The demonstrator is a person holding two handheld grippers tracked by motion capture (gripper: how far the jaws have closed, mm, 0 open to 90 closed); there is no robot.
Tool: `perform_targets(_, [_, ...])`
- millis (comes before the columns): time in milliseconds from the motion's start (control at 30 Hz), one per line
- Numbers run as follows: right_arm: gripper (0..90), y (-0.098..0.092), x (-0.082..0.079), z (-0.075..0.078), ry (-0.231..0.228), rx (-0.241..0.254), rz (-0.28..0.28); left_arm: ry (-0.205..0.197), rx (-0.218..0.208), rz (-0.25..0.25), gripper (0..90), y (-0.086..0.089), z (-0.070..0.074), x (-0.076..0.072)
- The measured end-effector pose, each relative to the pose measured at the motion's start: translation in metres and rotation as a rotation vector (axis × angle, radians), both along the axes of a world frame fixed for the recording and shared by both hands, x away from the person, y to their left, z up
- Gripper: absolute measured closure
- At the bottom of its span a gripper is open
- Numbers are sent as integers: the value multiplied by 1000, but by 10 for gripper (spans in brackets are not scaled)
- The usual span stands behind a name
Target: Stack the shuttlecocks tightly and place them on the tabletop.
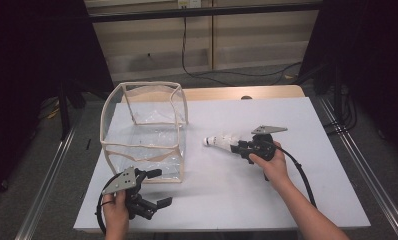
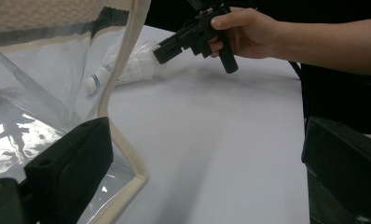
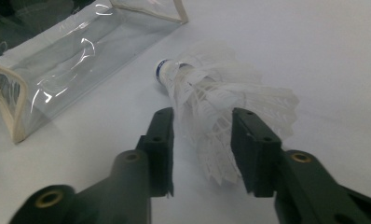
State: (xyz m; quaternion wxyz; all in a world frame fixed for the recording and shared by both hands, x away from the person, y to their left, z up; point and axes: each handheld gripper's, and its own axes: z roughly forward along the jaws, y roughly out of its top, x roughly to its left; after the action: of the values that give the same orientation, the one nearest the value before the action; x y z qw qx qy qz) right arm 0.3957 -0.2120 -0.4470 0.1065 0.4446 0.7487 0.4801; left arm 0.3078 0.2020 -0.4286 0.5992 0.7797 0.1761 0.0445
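A white feather shuttlecock (image 1: 219, 140) lies on its side on the white table cover, cork end pointing toward a clear plastic bag with beige trim (image 1: 142, 145). My right gripper (image 1: 239, 146) straddles the feather skirt. In the right gripper view the shuttlecock (image 3: 211, 102) sits between the jaws of the right gripper (image 3: 200, 119), which stand apart without squeezing the feathers. My left gripper (image 1: 163, 187) is open and holds nothing, just in front of the bag's near right corner. In the left gripper view the left gripper (image 2: 202, 140) flanks the bag's trim (image 2: 123, 70), with the shuttlecock (image 2: 137, 65) beyond.
The bag stands open-topped on the left half of the white cover (image 1: 237, 190). Bare cover stretches between the two grippers and to the right. A wooden table edge (image 1: 227, 93) shows at the back, and metal rails (image 1: 357, 155) run along both sides.
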Motion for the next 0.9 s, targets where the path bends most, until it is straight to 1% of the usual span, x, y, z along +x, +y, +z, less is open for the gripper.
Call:
perform_targets(100, [500,-1,-1,1,3,14,-4,-4,4,-1,21,0,0,0])
perform_targets(200, [450,-1,-1,0,8,17,-2,-3,1,0,22,-1,0,0])
perform_targets(433, [417,4,0,-1,-5,15,7,-2,-2,-1,21,-1,0,0])
perform_targets(567, [368,6,0,-3,-2,16,7,-2,0,-5,22,-1,0,0])
perform_targets(667, [301,8,1,-3,2,14,12,0,-1,-4,22,-1,0,0])
perform_targets(733, [250,9,2,-2,0,14,1,4,-3,-2,22,-1,0,0])
perform_targets(767, [243,9,2,-2,3,19,-1,4,-4,-2,21,-1,0,0])
perform_targets(867, [179,9,2,-2,10,23,-7,1,-2,-1,21,0,0,0])
perform_targets(900, [180,9,2,-2,14,25,-6,3,-2,-3,22,-1,0,0])
